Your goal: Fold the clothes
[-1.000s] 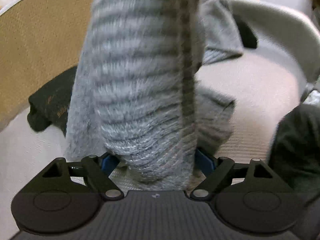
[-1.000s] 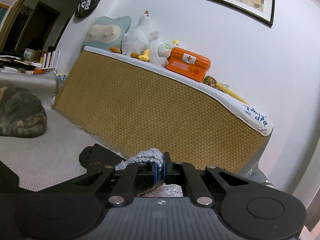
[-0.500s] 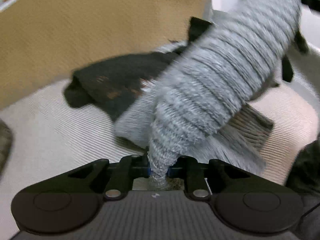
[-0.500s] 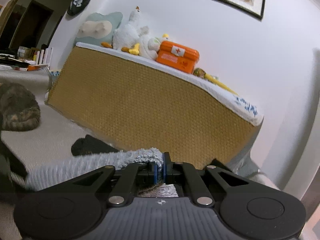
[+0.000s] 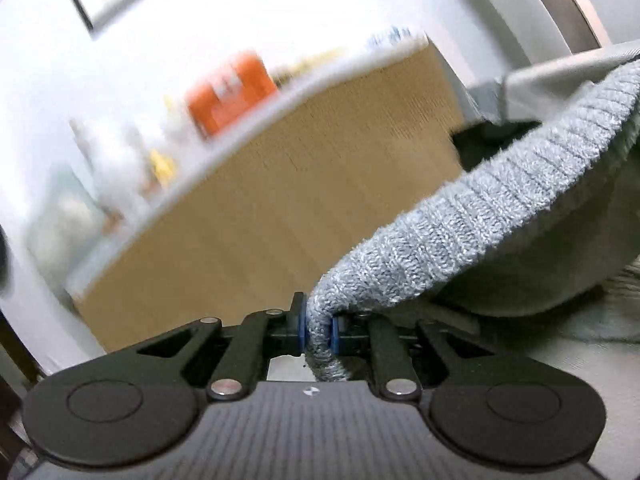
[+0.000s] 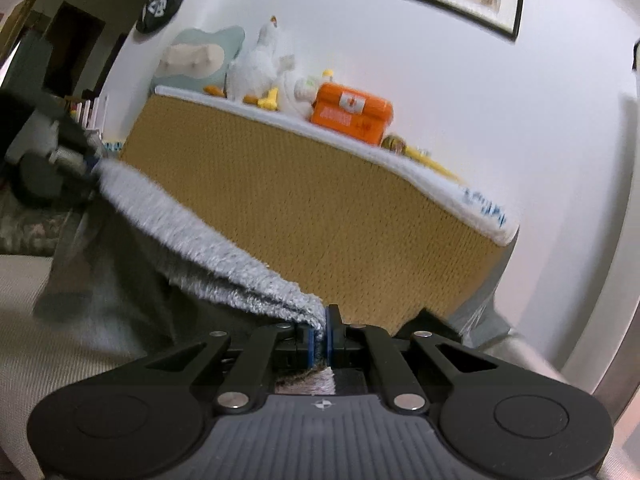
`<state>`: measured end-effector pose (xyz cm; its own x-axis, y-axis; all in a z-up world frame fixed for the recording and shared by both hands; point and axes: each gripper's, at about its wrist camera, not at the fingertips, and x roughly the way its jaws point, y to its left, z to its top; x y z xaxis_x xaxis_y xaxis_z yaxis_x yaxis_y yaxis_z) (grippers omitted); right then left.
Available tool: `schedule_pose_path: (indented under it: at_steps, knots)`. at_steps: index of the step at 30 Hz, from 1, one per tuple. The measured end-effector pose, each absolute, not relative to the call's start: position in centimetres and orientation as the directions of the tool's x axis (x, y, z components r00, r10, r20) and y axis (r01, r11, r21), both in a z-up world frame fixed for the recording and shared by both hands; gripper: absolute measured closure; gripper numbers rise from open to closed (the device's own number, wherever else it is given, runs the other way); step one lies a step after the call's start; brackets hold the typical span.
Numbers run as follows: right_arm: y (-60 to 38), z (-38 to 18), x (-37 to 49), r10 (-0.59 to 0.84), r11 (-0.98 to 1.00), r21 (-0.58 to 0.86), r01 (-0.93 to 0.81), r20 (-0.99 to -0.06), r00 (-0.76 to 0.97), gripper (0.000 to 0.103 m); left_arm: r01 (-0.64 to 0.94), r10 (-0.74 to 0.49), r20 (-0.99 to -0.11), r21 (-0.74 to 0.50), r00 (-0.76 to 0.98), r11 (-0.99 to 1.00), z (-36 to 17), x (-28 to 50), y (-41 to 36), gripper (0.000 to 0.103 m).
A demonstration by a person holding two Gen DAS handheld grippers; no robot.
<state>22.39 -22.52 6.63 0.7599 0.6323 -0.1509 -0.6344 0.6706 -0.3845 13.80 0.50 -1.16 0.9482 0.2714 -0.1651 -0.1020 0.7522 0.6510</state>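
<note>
Where woven headboard [image 6: 320, 208] meets white wall [image 6: 460, 92], beige bedding [image 6: 24, 300] below.

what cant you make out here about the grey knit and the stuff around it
- Left wrist view: headboard shelf items smeared by motion blur.
- Left wrist view: grey knit garment runs off the right edge.
- Right wrist view: left gripper blurred at the left edge; its grip is unreadable there.
</note>
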Motion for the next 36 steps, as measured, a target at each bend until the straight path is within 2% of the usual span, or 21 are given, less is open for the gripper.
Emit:
schedule_pose_path:
  at_steps: [3,4,7,10,14,20,25,28,32,36]
  knots:
    - [-22.8,7.6,22.0,0.637,0.681,-0.371,-0.632,-0.125,0.760,0.097,-0.097,0.259,-0.131,0.696,0.957,0.711,-0.6,13.2,-0.5,0.090]
    - [-23.0,7.7,22.1,0.641,0.680,-0.361,-0.638,-0.131,0.757,0.097,-0.071,0.245,-0.154,0.697,0.957,0.714,-0.7,13.0,-0.7,0.090]
    - [-23.3,7.2,22.7,0.656,0.659,-0.323,-0.680,-0.196,0.729,0.097,0.091,0.153,-0.350,0.591,0.924,0.802,-2.2,13.0,-0.1,0.089]
    - [-23.3,5.3,23.1,0.656,0.607,-0.329,-0.723,-0.306,0.690,0.097,0.245,0.020,-0.582,0.373,0.813,0.895,-4.6,13.3,1.9,0.089]
    - [-22.6,2.3,23.2,0.649,0.511,-0.344,-0.788,-0.448,0.615,0.097,0.316,-0.055,-0.692,0.256,0.720,0.914,-7.3,12.7,2.6,0.090]
    - [-21.0,-0.5,21.9,0.624,0.365,-0.356,-0.860,-0.592,0.510,0.097,0.440,-0.132,-0.783,0.194,0.608,0.877,-9.8,12.1,0.8,0.089]
    - [-19.7,-2.3,21.1,0.617,0.301,-0.257,-0.918,-0.682,0.393,0.097,0.459,-0.204,-0.814,0.086,0.544,0.884,-10.9,12.6,0.5,0.089]
    - [-19.1,-3.4,20.0,0.588,0.255,-0.280,-0.926,-0.715,0.378,0.097,0.485,-0.209,-0.835,0.077,0.509,0.871,-12.2,13.1,-0.2,0.089]
    - [-19.1,-4.5,19.2,0.559,0.226,-0.271,-0.936,-0.750,0.353,0.097,0.457,-0.157,-0.854,0.102,0.495,0.884,-14.6,14.5,0.1,0.089]
    - [-19.4,-4.5,19.2,0.550,0.235,-0.251,-0.939,-0.763,0.341,0.097,0.405,-0.183,-0.854,0.034,0.487,0.914,-15.8,15.6,1.3,0.086]
